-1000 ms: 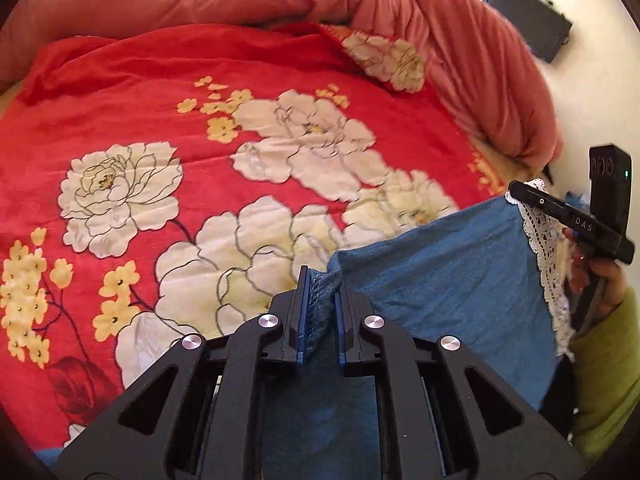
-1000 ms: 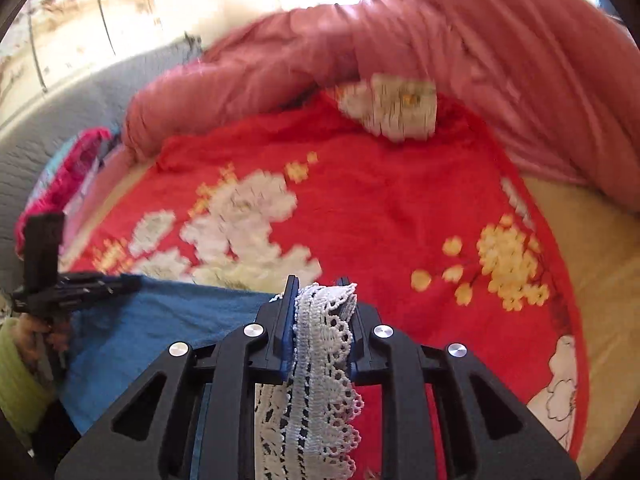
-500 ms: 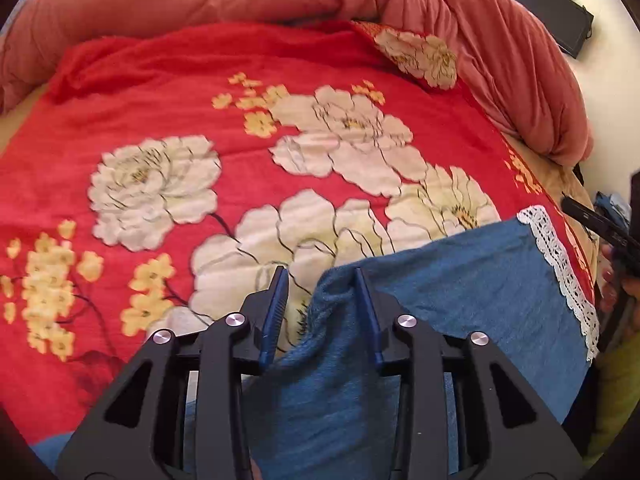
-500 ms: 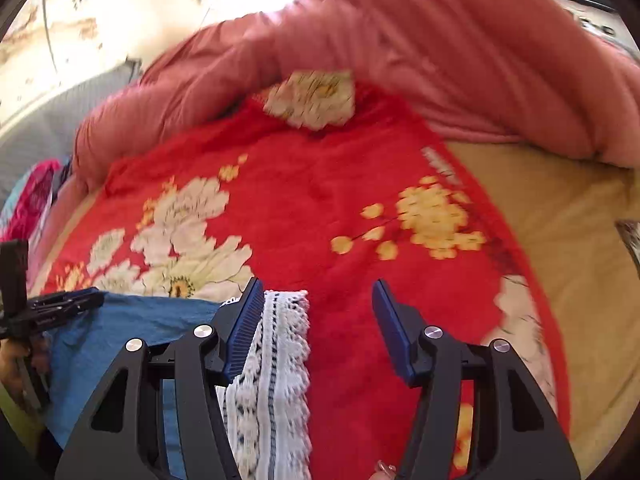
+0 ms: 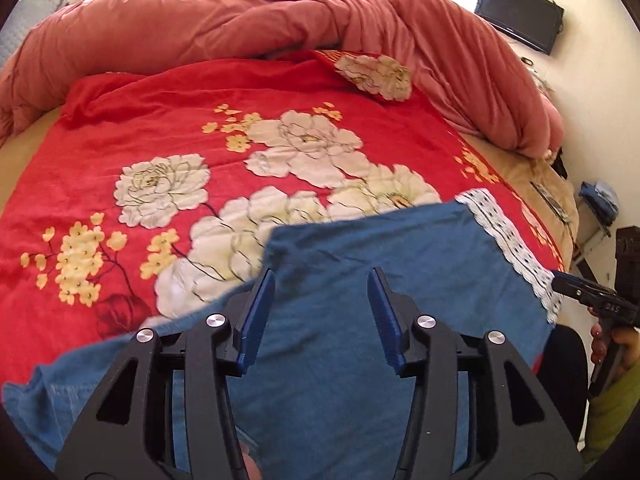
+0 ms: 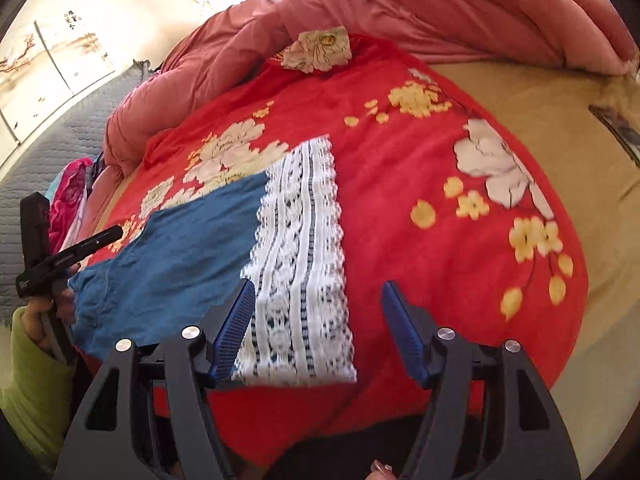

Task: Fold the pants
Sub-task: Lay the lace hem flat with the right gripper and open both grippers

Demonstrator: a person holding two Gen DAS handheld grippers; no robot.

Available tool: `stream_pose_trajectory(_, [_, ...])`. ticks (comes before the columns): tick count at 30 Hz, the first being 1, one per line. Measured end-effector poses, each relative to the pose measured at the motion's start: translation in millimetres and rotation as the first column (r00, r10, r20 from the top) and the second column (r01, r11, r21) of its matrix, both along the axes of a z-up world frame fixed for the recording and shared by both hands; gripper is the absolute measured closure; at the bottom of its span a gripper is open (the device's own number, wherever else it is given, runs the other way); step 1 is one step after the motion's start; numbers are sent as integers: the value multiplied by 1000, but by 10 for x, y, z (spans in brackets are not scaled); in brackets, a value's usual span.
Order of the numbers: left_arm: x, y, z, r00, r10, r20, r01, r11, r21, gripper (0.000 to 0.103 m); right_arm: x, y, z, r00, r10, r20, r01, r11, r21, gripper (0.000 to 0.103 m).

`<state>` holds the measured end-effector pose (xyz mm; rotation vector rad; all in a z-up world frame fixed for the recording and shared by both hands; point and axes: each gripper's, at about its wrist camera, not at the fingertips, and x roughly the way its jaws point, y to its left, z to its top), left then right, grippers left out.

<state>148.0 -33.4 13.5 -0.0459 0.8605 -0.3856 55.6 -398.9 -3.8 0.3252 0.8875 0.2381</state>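
Observation:
The blue denim pants lie flat on the red flowered blanket, with a white lace hem along their right edge. My left gripper is open and empty, just above the blue cloth. In the right wrist view the pants and lace hem lie flat. My right gripper is open and empty above the near end of the lace. Each gripper shows in the other's view, the right one at the pants' right edge and the left one at their left.
A bunched pink duvet lies across the far side of the bed. A tan sheet shows to the right of the blanket. A black screen hangs on the wall. Bright clothes lie beside a grey quilted surface.
Both grippers were shut on the pants, the left on blue cloth, the right on the lace hem. Both have opened and let go; the pants now lie flat.

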Motion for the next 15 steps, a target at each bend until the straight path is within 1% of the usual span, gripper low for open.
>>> stream_pose_trajectory(2, [-136, -101, 1, 1000, -23, 16, 22, 999, 28, 63, -28, 27, -19, 1000, 11, -10, -11, 1000, -2, 39])
stream_pose_trajectory(5, [-346, -180, -70, 999, -34, 19, 33, 997, 64, 62, -57, 42, -58, 1000, -4, -27, 4, 1000, -12, 39])
stream_pose_trajectory(8, [-478, -165, -157, 1000, -19, 10, 18, 995, 96, 55, -81, 82, -89, 999, 6, -48, -8, 999, -49, 40])
stream_pose_trajectory(10, [-532, -141, -196, 1000, 2, 20, -4, 990, 140, 54, -98, 121, -104, 998, 14, -55, -20, 995, -93, 53])
stream_pose_trajectory(11, [-555, -117, -221, 1000, 15, 18, -18, 987, 157, 53, -123, 166, -97, 998, 29, -52, -36, 990, -134, 64])
stream_pose_trajectory(12, [-565, -88, -248, 1000, 29, 6, -29, 987, 160, 53, -141, 192, -94, 998, 39, -46, -46, 987, -155, 70])
stream_pose_trajectory(13, [-567, -36, -284, 998, 56, -14, -53, 985, 164, 53, -170, 229, -79, 998, 53, -40, -59, 981, -185, 72])
stream_pose_trajectory(14, [-570, 16, -306, 997, 78, -22, -73, 983, 170, 53, -201, 260, -64, 997, 62, -34, -68, 972, -223, 78])
stream_pose_trajectory(15, [-580, 58, -319, 995, 94, -27, -88, 981, 175, 53, -227, 261, -54, 997, 66, -29, -71, 970, -233, 79])
